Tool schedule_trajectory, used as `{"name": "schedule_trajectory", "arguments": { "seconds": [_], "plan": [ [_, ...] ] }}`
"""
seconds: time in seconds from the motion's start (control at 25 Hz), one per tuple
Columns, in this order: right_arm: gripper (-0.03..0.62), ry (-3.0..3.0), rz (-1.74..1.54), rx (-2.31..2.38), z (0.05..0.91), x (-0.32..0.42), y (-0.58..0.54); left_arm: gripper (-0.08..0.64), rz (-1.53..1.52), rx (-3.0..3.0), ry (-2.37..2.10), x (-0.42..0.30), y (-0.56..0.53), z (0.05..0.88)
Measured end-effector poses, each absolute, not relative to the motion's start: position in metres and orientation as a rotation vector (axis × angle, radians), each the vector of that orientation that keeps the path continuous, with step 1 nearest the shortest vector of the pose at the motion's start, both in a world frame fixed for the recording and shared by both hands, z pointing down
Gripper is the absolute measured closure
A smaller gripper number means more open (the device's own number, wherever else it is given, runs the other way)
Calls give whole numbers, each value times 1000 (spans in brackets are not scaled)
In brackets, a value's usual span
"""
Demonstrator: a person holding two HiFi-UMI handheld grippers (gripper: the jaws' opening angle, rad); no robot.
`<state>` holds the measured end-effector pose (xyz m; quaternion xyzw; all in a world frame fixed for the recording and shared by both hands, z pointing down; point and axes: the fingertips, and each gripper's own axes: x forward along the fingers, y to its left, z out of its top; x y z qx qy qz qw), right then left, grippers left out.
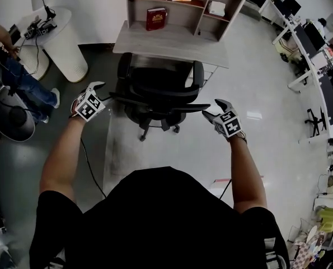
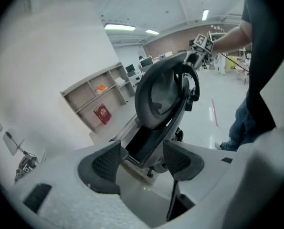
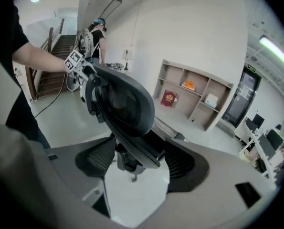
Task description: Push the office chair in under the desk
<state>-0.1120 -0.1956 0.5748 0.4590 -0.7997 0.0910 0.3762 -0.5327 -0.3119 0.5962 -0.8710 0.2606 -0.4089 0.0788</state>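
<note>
Presently: office chair (image 1: 158, 91), black, standing square to the desk (image 1: 155, 41), its seat seemingly tucked partly beneath the desktop edge and its backrest just outside it. The push looks largely made, with at most a short final shove left, though how deep the seat sits cannot be told. Left gripper (image 1: 93, 91), jaws spread wide, just beside the chair's left armrest; right gripper (image 1: 215, 109), jaws likewise spread, just beside the right armrest; neither has hold of the chair.
</note>
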Motion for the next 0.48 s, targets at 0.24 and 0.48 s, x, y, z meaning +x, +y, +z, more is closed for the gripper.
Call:
{"name": "schedule_trajectory", "arguments": {
  "seconds": [0.24,0.48],
  "plan": [
    [263,-2193,206,1367,512,-123,-200,287,-918,-2750,886,-501,-304,553],
    [458,-2291,88,1590,442,-127,-196,362,-651,-2816,928,-475,-288,508]
  ]
}}
